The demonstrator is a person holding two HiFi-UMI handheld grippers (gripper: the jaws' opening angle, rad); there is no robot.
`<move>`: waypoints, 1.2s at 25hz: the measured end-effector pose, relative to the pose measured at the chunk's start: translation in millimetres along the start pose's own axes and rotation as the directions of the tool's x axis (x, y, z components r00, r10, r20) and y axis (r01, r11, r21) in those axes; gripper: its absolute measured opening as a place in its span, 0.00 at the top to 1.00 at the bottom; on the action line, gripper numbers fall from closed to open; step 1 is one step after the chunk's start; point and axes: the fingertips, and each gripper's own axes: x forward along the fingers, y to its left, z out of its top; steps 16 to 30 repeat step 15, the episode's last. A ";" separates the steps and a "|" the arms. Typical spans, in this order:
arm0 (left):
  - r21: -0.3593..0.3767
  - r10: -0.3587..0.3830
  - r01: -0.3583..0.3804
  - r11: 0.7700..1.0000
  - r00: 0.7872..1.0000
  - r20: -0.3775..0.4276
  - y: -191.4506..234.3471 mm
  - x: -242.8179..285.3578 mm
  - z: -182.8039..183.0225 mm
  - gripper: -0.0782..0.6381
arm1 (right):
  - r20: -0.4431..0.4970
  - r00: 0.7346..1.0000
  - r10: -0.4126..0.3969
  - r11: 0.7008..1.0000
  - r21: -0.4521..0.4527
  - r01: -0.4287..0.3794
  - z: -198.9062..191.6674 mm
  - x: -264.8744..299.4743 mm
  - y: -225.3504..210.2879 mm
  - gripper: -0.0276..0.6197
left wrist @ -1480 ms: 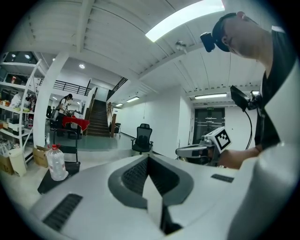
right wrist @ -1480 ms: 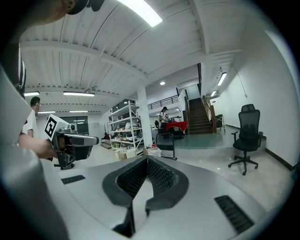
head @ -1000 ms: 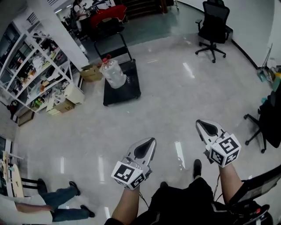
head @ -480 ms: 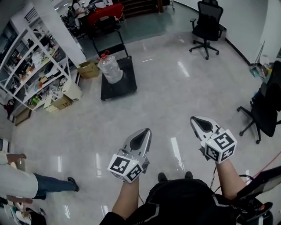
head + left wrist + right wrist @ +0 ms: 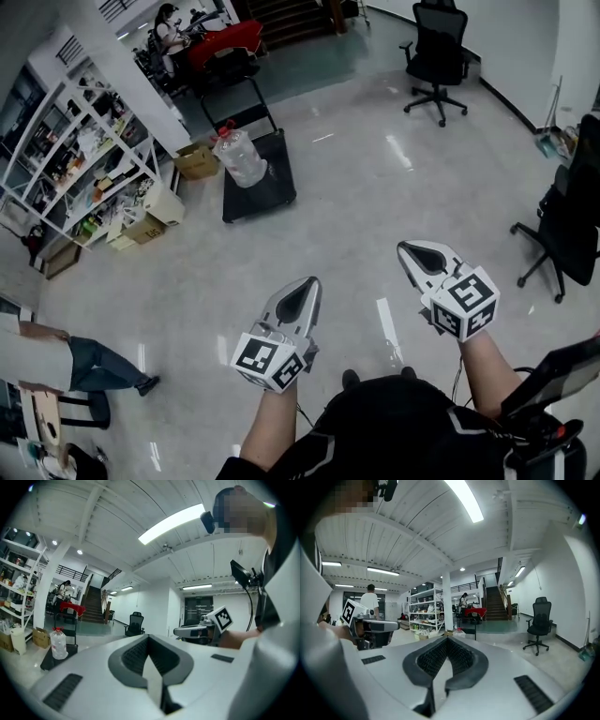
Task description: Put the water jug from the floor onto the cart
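The clear water jug (image 5: 240, 157) with a red cap stands upright on the black flat cart (image 5: 272, 192), far across the floor. The left gripper view also shows the jug (image 5: 58, 644) on the cart (image 5: 48, 661), small at the left. My left gripper (image 5: 305, 286) is shut with nothing in it, held level near my body. The right gripper (image 5: 412, 250) is shut and empty too, beside it to the right. In the gripper views the left gripper (image 5: 149, 637) and the right gripper (image 5: 447, 640) each have their jaws pressed together. Both are far from the jug.
White shelving (image 5: 80, 159) with boxes (image 5: 195, 161) lines the left side. Office chairs stand at the back (image 5: 436, 56) and at the right (image 5: 567, 230). A person (image 5: 52, 361) walks at the lower left. A red-covered table (image 5: 225, 39) sits behind the cart's handle.
Both grippers have drifted slightly up the picture, still shut and empty. The person at the lower left has walked on. The jug and cart stay put.
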 end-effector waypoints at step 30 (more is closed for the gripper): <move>0.025 0.067 -0.067 0.997 0.998 0.013 -4.6 -2.8 7.3 0.90 | 0.010 0.999 0.036 0.999 -0.007 -0.036 4.0 -4.5 -11.0 0.95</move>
